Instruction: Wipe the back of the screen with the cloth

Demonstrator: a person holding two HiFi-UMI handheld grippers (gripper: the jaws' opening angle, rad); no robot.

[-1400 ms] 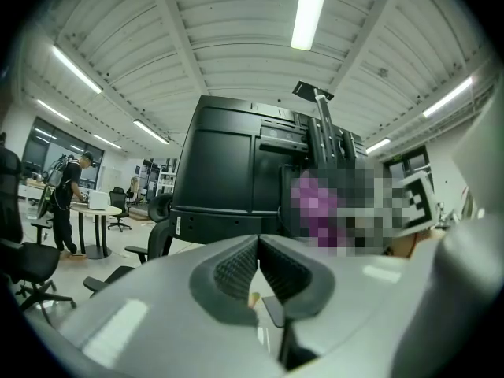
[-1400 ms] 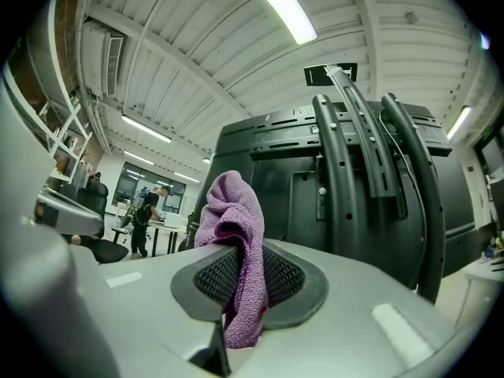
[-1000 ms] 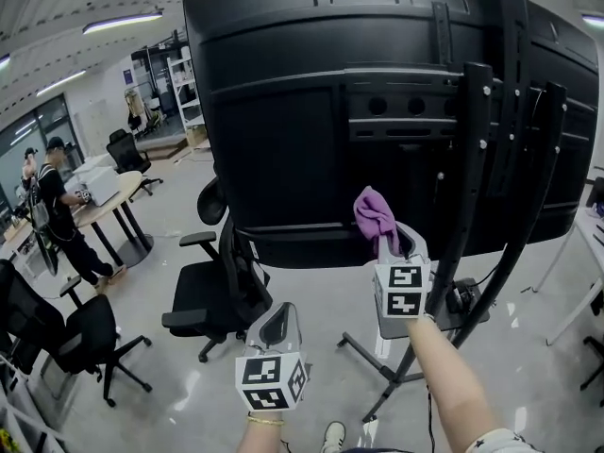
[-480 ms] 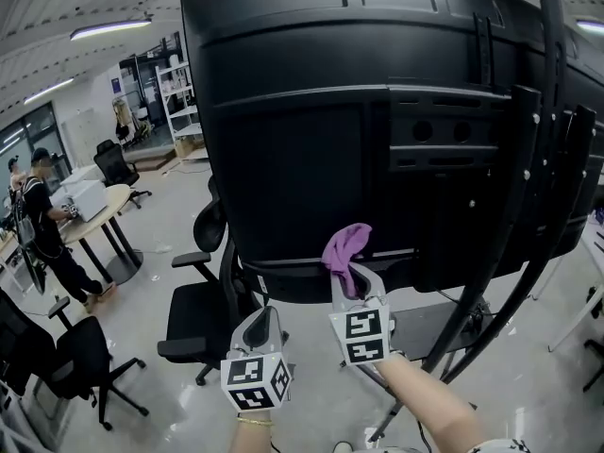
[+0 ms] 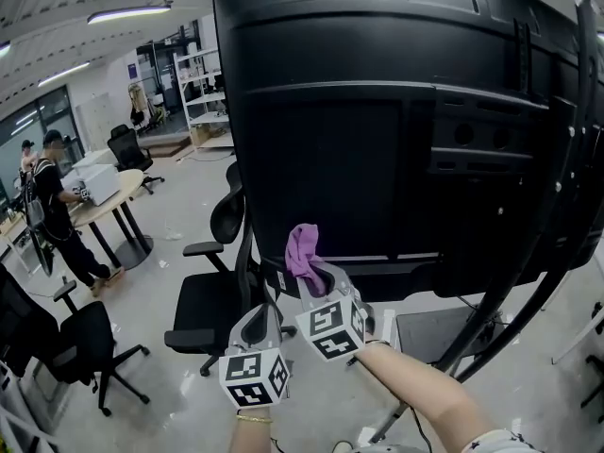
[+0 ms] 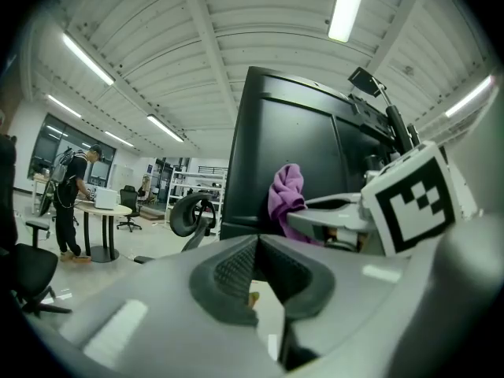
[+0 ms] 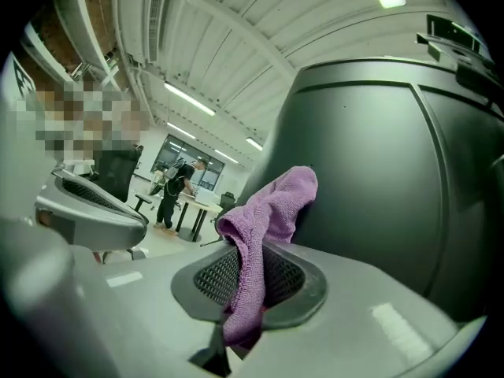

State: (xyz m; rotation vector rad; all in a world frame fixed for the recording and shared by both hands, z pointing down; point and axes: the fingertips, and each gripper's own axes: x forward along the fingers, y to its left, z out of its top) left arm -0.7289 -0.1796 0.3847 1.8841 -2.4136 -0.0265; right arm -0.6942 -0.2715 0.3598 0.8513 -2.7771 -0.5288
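I am looking down from the head view at the back of a large black screen point(image 5: 377, 111), which is filling most of the upper frame and sitting on a black metal stand point(image 5: 557, 206) at the right.

My right gripper point(image 5: 319, 276) is reaching up toward the screen's lower left area. Its jaws are clamping a purple cloth point(image 5: 303, 249). In the right gripper view the cloth point(image 7: 272, 203) is running down between the two dark meshed pads of the right gripper point(image 7: 248, 278), and its bunched top is rising above them in front of the curved dark panel of the screen point(image 7: 378, 172). The cloth's top is lying right at the panel's surface — I cannot tell whether it is touching.

My left gripper point(image 5: 264, 321) is hanging lower and just to the left of the right one, close beside it. In the left gripper view its jaws point(image 6: 256, 270) are pressing together, pad against pad, and the cloth point(image 6: 285, 191) is showing beyond them against the screen's edge point(image 6: 291, 156).

Below the screen a black office chair point(image 5: 212, 295) is standing on the pale floor. Far off at the left, a person point(image 5: 57, 206) in dark clothes is standing at a round table point(image 5: 104, 201).
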